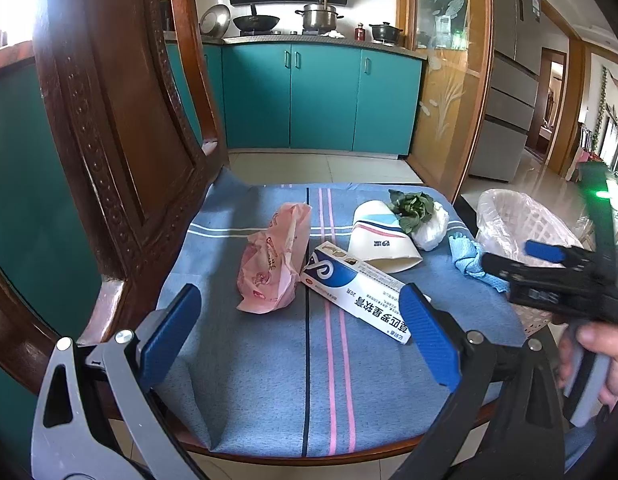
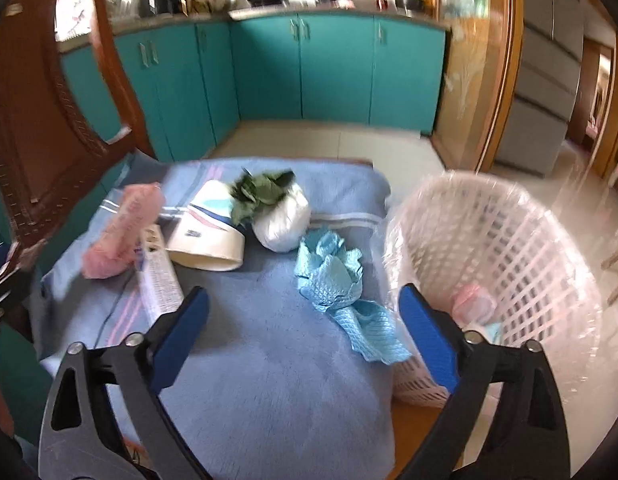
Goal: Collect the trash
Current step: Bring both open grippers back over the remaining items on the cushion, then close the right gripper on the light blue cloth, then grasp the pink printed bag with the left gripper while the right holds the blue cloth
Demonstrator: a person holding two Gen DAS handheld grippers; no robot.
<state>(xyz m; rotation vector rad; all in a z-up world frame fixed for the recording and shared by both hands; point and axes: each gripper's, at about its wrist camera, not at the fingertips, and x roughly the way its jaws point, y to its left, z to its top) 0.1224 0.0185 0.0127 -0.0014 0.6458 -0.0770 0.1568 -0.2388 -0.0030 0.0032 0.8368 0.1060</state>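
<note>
Although your basket already holds some trash, most of the job is still ahead of you.

Basket (image 2: 509, 240): it stands lined with clear plastic just beside the right edge of the chair cushion (image 2: 269, 380); a pink scrap and a bit of light blue lie inside it, so I judge part of the collection done.

Left on the cushion: six items. The pink bag (image 1: 273, 256) lies far left, the ointment box (image 1: 361, 292) beside it, the paper cup (image 1: 383, 240) on its side behind the box, the green leaves (image 1: 411, 208) on top of the white wad (image 1: 433, 228), and the blue cloth (image 2: 337, 280) at the right edge, nearest the basket.

Left gripper (image 1: 301, 336): you hold it released, jaws wide, nothing between them, above the near part of the cushion with the ointment box's end close to its right pad.

Right gripper (image 2: 305, 336): also released and empty, hovering over the near cushion with the blue cloth just ahead of its right pad.

Assessment: early stage; the blue cloth looks like your handiest next pick.
</note>
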